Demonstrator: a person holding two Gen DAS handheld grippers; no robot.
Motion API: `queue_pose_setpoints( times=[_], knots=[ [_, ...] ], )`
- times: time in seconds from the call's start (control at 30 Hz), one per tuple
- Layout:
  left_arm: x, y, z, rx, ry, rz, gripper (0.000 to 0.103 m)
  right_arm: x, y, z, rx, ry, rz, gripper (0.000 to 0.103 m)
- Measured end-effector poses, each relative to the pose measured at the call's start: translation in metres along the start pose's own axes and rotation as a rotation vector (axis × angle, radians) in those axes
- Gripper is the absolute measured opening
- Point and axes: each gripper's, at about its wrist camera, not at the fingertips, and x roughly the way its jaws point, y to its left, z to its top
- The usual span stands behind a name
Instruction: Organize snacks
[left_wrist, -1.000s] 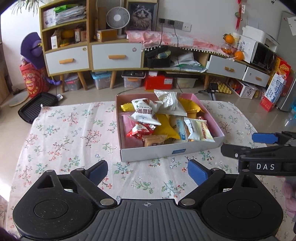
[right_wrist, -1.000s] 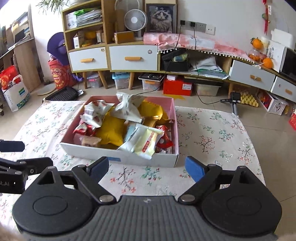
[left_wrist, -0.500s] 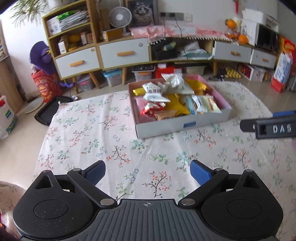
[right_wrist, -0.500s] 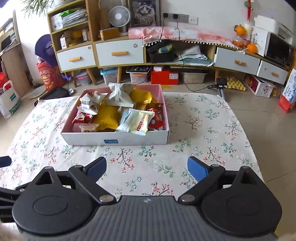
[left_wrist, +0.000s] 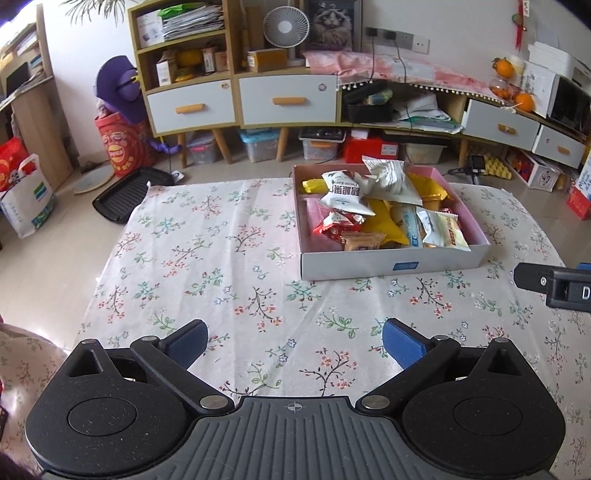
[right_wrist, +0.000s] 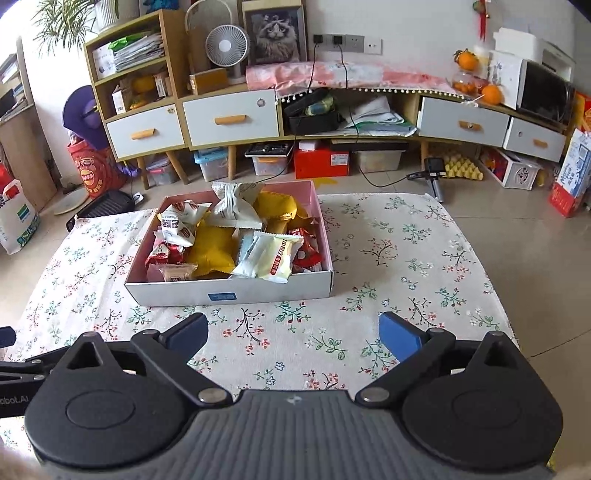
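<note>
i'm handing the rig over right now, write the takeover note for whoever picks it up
Left tool: open, empty, above the floral tablecloth, short of the box.
Right tool: open, empty, just in front of the box.
White cardboard box with pink inside: holds all the wrapped snack packets in a loose pile.
Done: no loose snacks on the cloth.
Left: possibly tidying the pile.

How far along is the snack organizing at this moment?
Done: the snack packets all sit piled in the box, and none lie on the tablecloth. In hand: nothing; the left tool and right tool are open and empty, short of the box. Left: possibly nothing.
</note>
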Motion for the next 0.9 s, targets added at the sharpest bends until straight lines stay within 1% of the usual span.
queue_pose_setpoints(
  times=[0.17,0.47,0.63,0.9],
  knots=[
    [0.003,0.001,-0.001,-0.020,0.033,0.021,0.102,0.001,0.002,-0.003,-0.030,0.023,-0.026,0.100],
    [0.007,-0.001,-0.002,-0.023,0.052,0.046,0.102,0.005,0.006,-0.004,-0.054,0.054,-0.031,0.100],
    [0.006,0.000,0.000,-0.033,0.049,0.052,0.102,0.004,0.009,-0.005,-0.066,0.054,-0.028,0.101],
    [0.006,-0.005,-0.001,-0.022,0.054,0.039,0.102,0.006,0.009,-0.005,-0.062,0.066,-0.024,0.101]
  ],
)
